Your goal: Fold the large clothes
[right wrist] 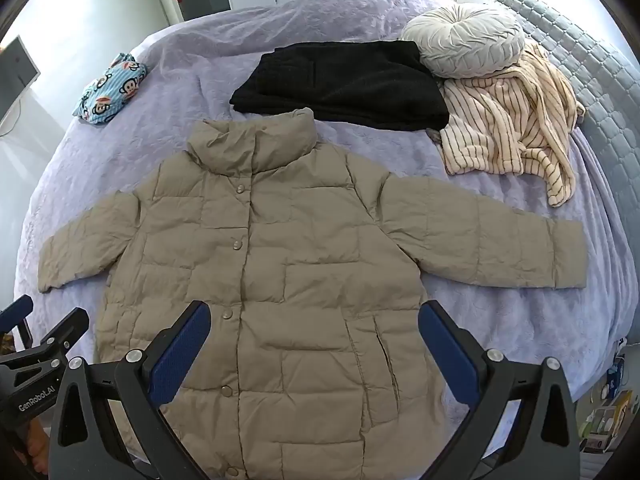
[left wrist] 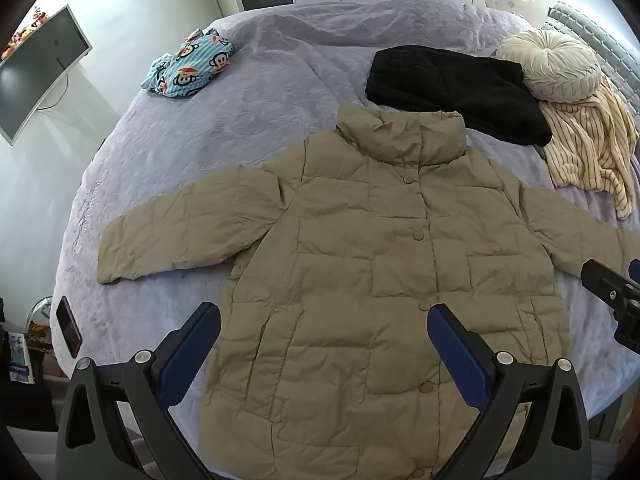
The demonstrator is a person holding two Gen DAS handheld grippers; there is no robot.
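Hovering: your left tool and right tool are both spread wide, holding nothing. The jacket lies flat on the bed just ahead of both, sleeves out. Risks: slick puffy shell may slip from a shallow pinch; a deep pinch could snag the bedcover beneath.

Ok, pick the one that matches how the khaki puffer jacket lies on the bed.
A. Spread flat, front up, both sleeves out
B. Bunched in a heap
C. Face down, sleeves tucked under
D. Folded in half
A: the khaki puffer jacket lies flat on the lilac bedspread, snap buttons up, both sleeves extended sideways.
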